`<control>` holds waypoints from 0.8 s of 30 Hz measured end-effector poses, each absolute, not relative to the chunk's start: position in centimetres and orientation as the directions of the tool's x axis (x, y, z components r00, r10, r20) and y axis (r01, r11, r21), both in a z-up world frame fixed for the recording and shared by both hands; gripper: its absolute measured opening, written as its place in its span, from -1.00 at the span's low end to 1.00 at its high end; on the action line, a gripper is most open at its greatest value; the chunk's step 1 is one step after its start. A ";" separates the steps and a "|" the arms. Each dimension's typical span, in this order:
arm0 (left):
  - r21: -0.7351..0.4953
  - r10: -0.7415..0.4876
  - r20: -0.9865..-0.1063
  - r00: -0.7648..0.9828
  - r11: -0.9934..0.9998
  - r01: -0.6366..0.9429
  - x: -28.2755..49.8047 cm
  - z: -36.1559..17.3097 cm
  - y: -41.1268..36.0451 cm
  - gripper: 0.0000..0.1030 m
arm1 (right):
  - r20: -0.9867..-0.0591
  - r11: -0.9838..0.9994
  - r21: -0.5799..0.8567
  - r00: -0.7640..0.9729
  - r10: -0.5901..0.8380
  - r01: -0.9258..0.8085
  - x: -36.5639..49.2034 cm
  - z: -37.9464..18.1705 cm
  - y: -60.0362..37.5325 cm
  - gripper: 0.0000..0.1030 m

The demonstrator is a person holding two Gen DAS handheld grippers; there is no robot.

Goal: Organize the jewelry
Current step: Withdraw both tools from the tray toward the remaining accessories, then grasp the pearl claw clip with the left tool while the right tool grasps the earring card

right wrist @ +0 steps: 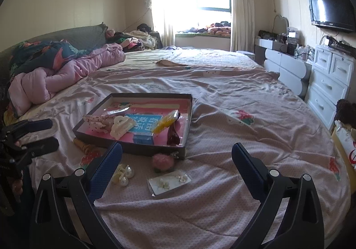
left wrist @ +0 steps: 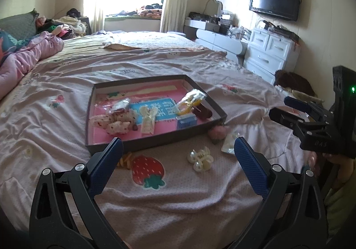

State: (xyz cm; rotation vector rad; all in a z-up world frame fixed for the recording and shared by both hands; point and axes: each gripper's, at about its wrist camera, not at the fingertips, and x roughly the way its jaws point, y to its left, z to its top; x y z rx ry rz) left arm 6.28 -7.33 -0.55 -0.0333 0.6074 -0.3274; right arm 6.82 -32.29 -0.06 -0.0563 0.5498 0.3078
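My left tongs [left wrist: 178, 151] and right tongs [right wrist: 176, 155] are released, empty; pearl hair claw [left wrist: 201, 158] at 12 o'clock, before the tray [left wrist: 155, 137].

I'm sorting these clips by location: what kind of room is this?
A home bedroom: a large bed with a rumpled pink quilt, a white chest of drawers, and a wall-mounted television.

My right hand-held gripper [right wrist: 176, 153] hangs wide open over the bed [right wrist: 244, 137]; earring card [right wrist: 169, 183] just below, tray [right wrist: 142, 149] ahead.
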 end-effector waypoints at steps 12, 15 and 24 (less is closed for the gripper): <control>-0.141 -0.355 -0.645 0.676 0.926 0.352 8.4 -5.3 -9.9 0.77 | -0.644 0.955 0.005 0.730 0.231 -0.298 9.7 -4.1 -33.5 0.87; -0.147 -0.357 -0.677 0.643 0.922 0.357 9.4 -6.6 -10.5 0.77 | -0.664 0.960 0.020 0.714 0.222 -0.280 10.4 -4.6 -33.8 0.87; -0.185 -0.369 -0.725 0.582 0.918 0.351 11.9 -9.2 -11.3 0.72 | -0.713 0.952 0.073 0.652 0.258 -0.297 11.9 -6.0 -34.3 0.87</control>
